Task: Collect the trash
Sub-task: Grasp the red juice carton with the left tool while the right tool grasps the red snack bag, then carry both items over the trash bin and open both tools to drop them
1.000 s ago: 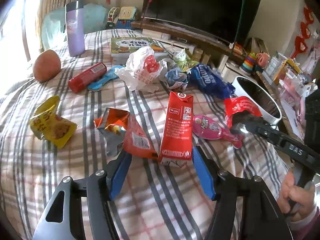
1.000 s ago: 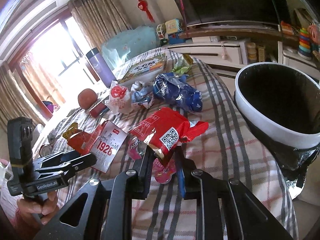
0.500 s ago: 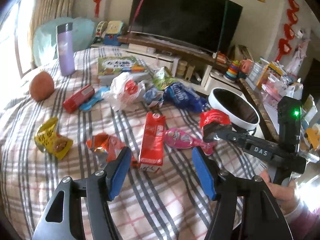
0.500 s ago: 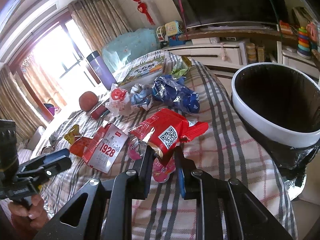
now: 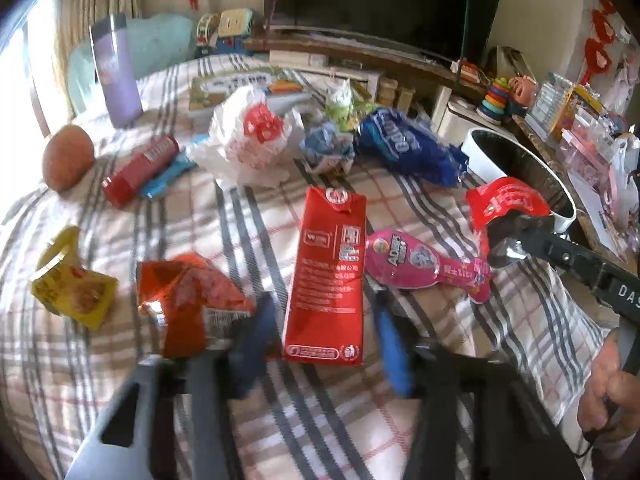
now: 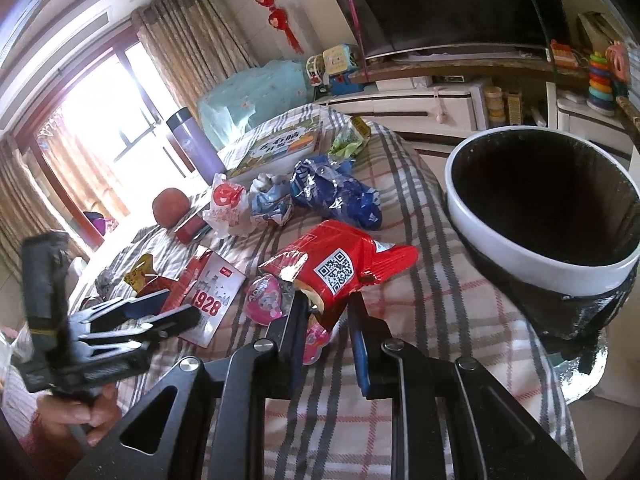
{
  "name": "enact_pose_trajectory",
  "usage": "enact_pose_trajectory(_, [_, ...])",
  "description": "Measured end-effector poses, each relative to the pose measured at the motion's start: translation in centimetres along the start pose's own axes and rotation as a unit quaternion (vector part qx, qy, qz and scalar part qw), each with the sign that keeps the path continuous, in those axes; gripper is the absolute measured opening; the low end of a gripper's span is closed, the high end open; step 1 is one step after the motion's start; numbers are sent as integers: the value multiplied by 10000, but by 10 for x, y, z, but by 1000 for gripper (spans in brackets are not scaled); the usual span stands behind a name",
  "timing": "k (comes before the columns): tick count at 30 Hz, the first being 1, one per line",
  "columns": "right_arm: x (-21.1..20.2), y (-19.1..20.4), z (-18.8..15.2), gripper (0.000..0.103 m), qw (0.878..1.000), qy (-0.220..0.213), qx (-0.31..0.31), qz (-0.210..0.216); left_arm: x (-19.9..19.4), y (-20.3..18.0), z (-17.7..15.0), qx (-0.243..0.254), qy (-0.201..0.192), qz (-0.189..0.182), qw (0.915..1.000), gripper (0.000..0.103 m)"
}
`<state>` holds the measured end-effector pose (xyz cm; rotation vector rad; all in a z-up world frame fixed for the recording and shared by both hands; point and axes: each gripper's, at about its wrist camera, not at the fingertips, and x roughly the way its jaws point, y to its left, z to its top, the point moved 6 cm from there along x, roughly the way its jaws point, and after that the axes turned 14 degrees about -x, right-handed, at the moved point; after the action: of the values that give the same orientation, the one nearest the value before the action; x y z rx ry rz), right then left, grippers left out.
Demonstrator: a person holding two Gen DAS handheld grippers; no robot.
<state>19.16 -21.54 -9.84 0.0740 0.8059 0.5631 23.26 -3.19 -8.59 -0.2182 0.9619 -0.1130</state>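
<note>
So the right gripper (image 6: pixel 326 312) is clamped on a red snack wrapper (image 6: pixel 340 264), the one with the QR code, holding it up off the checked bedspread (image 6: pixel 440 312) just beside the bin (image 6: pixel 520 256). The bin is white-rimmed with a black liner and sits at the bed's edge, right of the wrapper. In the left wrist view the same wrapper (image 5: pixel 504 200) hangs in front of the bin's rim (image 5: pixel 484 148).

The left gripper (image 5: pixel 324 332) has its jaws either side of the bottom end of a flat red carton (image 5: pixel 328 272) lying on the bed. They have just been closing in, with the carton between them, but the blue pads are smeared with motion blur and I can't tell if they actually press on it.

Other litter around: a pink wrapper (image 5: pixel 404 260) touching the carton's right edge, a crumpled orange-red bag (image 5: pixel 188 296) to its left, a yellow packet (image 5: pixel 72 288) further left. Behind those, a white plastic bag (image 5: pixel 248 136), a blue bag (image 5: pixel 408 148), a small red tube (image 5: pixel 140 168), something round and brown (image 5: pixel 66 158), and a purple flask (image 5: pixel 114 72) standing upright near the window.
</note>
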Motion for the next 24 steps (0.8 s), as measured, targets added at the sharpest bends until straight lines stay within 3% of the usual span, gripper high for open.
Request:
enact_pose_trajectory(14, [-23,-20,5,19,9997,-194,52,-150,-10,-46,7,258,-123,-617,9977,31])
enact_pose_trajectory(24, [-45,-51,1,19,9985,-253,187,-451,9,-80,16,507,6,-910,9946,31])
